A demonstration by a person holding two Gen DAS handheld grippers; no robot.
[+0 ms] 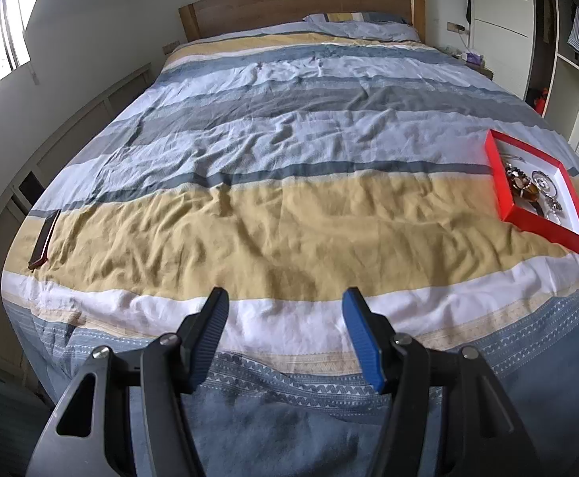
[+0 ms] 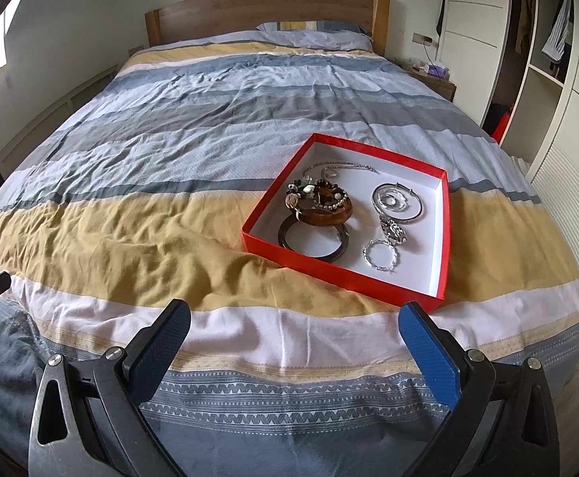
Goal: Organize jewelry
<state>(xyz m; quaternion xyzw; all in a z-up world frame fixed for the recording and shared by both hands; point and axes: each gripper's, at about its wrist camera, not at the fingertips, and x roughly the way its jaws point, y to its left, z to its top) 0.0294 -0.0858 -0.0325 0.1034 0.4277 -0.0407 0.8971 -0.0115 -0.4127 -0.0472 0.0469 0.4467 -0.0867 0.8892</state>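
A red box (image 2: 331, 274) with a white inside lies on the striped bedspread, ahead and right of my right gripper (image 2: 295, 316), which is open and empty above the bed's foot. In the box lie a brown wooden bangle piled with beads (image 2: 323, 204), a dark bangle (image 2: 313, 238), silver hoops (image 2: 396, 202), a silver ring chain (image 2: 382, 254) and a thin necklace (image 2: 337, 167). In the left wrist view the box (image 1: 500, 183) sits far right. My left gripper (image 1: 285, 298) is open and empty over the bed's foot.
A dark phone (image 1: 45, 238) lies at the bed's left edge. The wooden headboard (image 1: 301, 4) and a pillow (image 2: 313, 33) stand at the far end. A white wardrobe (image 2: 547, 79) and a nightstand (image 2: 434, 75) are on the right. The bedspread (image 1: 273, 214) is wrinkled.
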